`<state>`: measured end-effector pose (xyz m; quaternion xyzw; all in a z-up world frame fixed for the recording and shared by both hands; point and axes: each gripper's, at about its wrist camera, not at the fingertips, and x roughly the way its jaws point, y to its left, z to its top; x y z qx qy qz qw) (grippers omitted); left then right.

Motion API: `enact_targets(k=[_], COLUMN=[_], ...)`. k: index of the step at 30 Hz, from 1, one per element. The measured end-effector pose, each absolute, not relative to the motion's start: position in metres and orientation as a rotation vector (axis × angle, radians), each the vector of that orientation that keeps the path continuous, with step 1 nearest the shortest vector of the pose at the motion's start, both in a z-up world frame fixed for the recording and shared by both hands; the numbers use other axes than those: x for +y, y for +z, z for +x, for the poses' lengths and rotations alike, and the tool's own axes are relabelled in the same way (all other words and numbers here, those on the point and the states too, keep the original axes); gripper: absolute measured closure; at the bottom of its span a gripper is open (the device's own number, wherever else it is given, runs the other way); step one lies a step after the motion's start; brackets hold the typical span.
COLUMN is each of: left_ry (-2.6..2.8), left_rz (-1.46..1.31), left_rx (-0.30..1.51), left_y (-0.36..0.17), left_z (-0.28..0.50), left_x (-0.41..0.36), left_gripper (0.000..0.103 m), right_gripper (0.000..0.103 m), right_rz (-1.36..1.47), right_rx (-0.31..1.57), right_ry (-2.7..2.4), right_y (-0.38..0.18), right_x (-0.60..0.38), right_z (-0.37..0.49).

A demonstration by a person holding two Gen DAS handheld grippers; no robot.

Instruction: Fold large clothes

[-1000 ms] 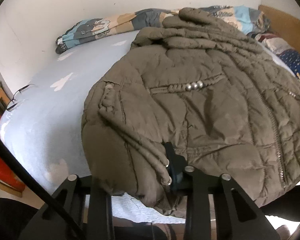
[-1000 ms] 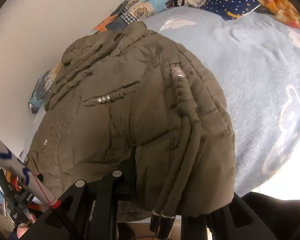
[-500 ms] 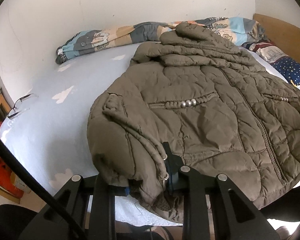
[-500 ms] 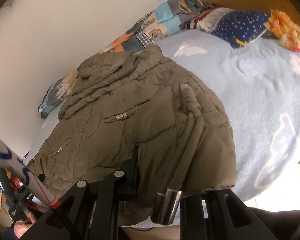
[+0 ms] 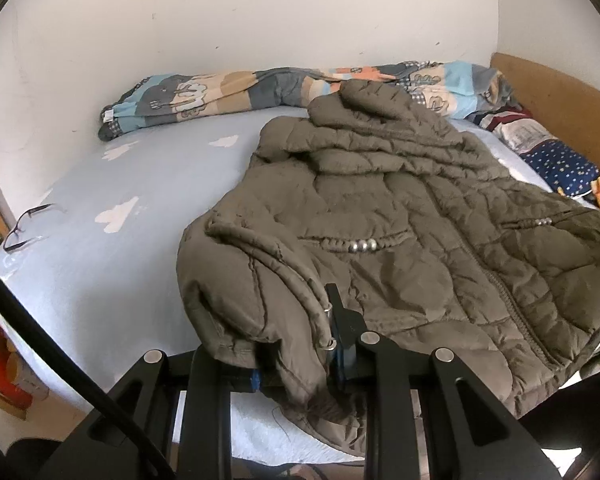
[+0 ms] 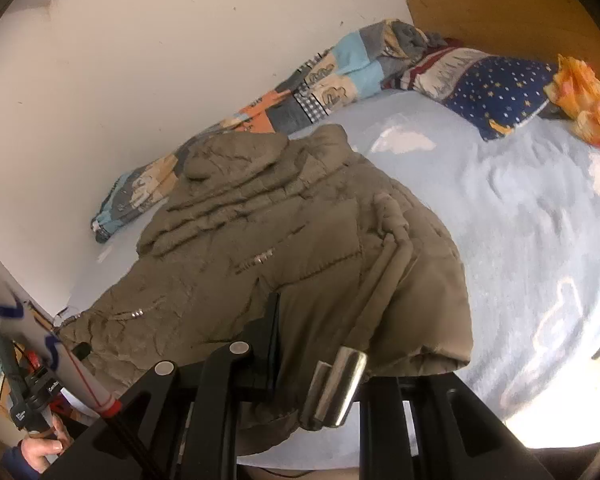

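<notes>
A brown quilted puffer jacket lies front up on the light blue bed sheet, hood toward the wall. My left gripper is shut on the jacket's near bottom hem corner, with drawcords draped over it. In the right wrist view the jacket fills the middle. My right gripper is shut on the other hem corner, the cloth bunched over its fingers, and a metal cord end hangs in front.
A patchwork quilt is rolled along the wall. A star-print pillow and an orange cloth lie by the wooden headboard. Glasses sit on the sheet's left edge. The bed's near edge is just under both grippers.
Both grippers have drawn back and lifted with the hem held, so the jacket looks farther away and more of the bed and wall shows.
</notes>
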<state>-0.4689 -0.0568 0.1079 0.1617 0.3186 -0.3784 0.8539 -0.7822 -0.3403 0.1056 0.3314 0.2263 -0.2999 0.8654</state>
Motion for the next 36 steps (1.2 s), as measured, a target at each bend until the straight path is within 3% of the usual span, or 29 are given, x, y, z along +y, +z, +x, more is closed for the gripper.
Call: enact_targets(k=[22, 36], left_ry=[-0.877, -0.837], left_rz=[0.226, 0.144], left_rx=[0.616, 0.631], left_y=[0.215, 0.232], left_z=[-0.405, -0.308], left_x=[-0.115, -0.209], left_gripper=[0.078, 0.077], right_gripper=[0.086, 0.085], right_rz=[0.584, 0.683], right_rx=[0.351, 0.339], right_ry=[-0.594, -0.585], right_y=[0.2, 0.23], right_x=[-0.395, -0.479], right_z=[-0.737, -0.648])
